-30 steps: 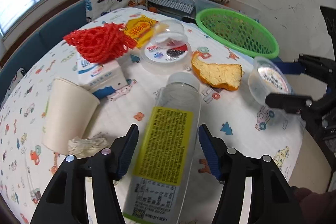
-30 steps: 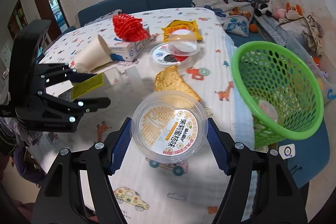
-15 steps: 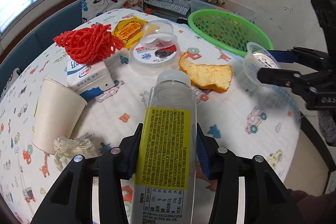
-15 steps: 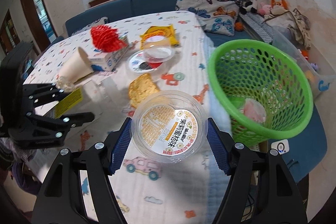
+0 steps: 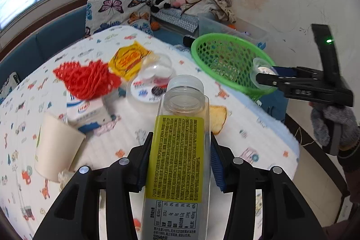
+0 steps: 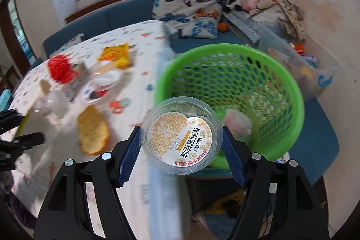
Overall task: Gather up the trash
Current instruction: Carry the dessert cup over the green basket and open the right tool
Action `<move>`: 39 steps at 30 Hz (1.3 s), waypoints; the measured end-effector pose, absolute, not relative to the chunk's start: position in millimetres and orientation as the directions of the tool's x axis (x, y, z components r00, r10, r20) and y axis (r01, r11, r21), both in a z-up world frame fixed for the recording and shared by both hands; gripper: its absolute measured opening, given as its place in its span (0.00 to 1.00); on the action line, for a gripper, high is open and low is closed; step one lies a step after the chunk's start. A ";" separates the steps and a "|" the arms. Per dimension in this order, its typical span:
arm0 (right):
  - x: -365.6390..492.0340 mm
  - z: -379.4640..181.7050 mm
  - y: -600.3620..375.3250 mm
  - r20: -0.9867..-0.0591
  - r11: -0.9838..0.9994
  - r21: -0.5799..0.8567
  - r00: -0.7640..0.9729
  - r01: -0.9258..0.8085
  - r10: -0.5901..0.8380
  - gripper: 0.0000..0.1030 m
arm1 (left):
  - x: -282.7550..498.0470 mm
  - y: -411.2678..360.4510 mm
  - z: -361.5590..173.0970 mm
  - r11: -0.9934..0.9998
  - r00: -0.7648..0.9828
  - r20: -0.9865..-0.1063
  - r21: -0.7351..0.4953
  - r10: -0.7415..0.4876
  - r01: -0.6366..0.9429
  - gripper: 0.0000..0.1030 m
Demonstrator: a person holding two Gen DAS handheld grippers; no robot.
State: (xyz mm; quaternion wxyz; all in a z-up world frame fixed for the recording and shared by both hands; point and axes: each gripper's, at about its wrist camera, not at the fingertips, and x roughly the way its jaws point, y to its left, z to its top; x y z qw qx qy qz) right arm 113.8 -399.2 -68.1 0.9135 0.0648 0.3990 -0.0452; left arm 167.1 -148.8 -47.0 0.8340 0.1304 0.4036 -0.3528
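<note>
My left gripper (image 5: pixel 180 161) is shut on a clear plastic bottle (image 5: pixel 180 145) with a yellow label and holds it above the table. My right gripper (image 6: pixel 181 145) is shut on a clear plastic cup (image 6: pixel 181 135) with an orange-printed lid, held at the near rim of the green basket (image 6: pixel 281 73). In the left wrist view the right gripper (image 5: pixel 267 77) and its cup (image 5: pixel 261 70) are at the right rim of the basket (image 5: pixel 216 42). Some trash lies inside the basket.
On the patterned tablecloth (image 5: pixel 247 127) lie a red net (image 5: pixel 87 80), a yellow wrapper (image 5: pixel 128 57), a clear lidded tub (image 5: pixel 150 84), a milk carton (image 5: pixel 87 114), a paper cup (image 5: pixel 54 147), crumpled tissue (image 5: pixel 64 179) and an orange peel (image 5: pixel 217 118). A blue sofa with a pillow and toys stands behind.
My left gripper closed on the bottle and lifted it. My right gripper carried the cup from over the table to the basket's rim.
</note>
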 end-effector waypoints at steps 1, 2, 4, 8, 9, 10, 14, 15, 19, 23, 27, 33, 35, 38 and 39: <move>116.3 -70.0 -406.2 -0.737 0.986 0.078 0.674 0.150 -0.044 0.68 | 167.8 -150.8 -45.3 0.716 0.426 -0.763 -0.068 -0.486 0.695 0.43; 118.3 -71.7 -410.4 -0.741 0.984 0.075 0.670 0.158 -0.051 0.68 | 168.3 -152.5 -43.7 0.715 0.426 -0.760 -0.071 -0.490 0.695 0.43; 121.5 -74.9 -417.7 -0.745 0.982 0.072 0.664 0.176 -0.065 0.68 | 170.4 -156.5 -40.4 0.715 0.425 -0.757 -0.079 -0.496 0.695 0.43; 128.3 -83.9 -431.8 -0.751 0.976 0.062 0.654 0.211 -0.093 0.68 | 174.7 -161.6 -38.8 0.717 0.425 -0.757 -0.082 -0.497 0.692 0.43; 130.9 -86.2 -433.4 -0.755 0.974 0.062 0.649 0.217 -0.097 0.68 | 175.7 -162.6 -38.9 0.719 0.426 -0.758 -0.082 -0.494 0.690 0.43; 133.0 -89.4 -437.0 -0.759 0.972 0.065 0.644 0.225 -0.098 0.68 | 176.9 -163.4 -39.5 0.721 0.425 -0.759 -0.083 -0.493 0.688 0.43; 140.5 -100.4 -445.8 -0.774 0.968 0.046 0.622 0.248 -0.123 0.68 | 181.1 -166.4 -40.7 0.727 0.424 -0.763 -0.084 -0.487 0.682 0.43; 142.4 -102.9 -447.8 -0.777 0.967 0.044 0.617 0.252 -0.125 0.68 | 181.9 -166.9 -40.9 0.728 0.424 -0.764 -0.086 -0.487 0.680 0.43; 148.5 -111.0 -457.5 -0.788 0.962 0.043 0.601 0.270 -0.133 0.68 | 183.6 -169.0 -41.5 0.730 0.421 -0.766 -0.091 -0.486 0.678 0.43; 155.4 -118.3 -465.8 -0.800 0.959 0.033 0.583 0.283 -0.145 0.68 | 184.2 -174.1 -41.6 0.726 0.417 -0.768 -0.089 -0.486 0.682 0.43; 159.9 -123.4 -470.1 -0.807 0.958 0.022 0.571 0.287 -0.153 0.68 | 186.2 -178.5 -39.7 0.723 0.416 -0.766 -0.091 -0.490 0.684 0.43; 164.7 -129.3 -480.0 -0.816 0.955 0.011 0.555 0.295 -0.162 0.68 | 192.1 -185.1 -35.9 0.723 0.416 -0.760 -0.100 -0.499 0.683 0.43; 166.6 -131.6 -482.8 -0.820 0.954 0.013 0.549 0.299 -0.161 0.68 | 194.3 -188.9 -34.9 0.721 0.415 -0.760 -0.101 -0.501 0.685 0.43; 167.0 -133.9 -484.3 -0.826 0.954 0.023 0.544 0.300 -0.151 0.70 | 194.9 -193.3 -33.8 0.719 0.414 -0.759 -0.102 -0.503 0.687 0.43; 166.9 -134.1 -484.4 -0.826 0.953 0.025 0.543 0.301 -0.150 0.73 | 195.4 -194.9 -33.4 0.719 0.413 -0.758 -0.104 -0.504 0.687 0.43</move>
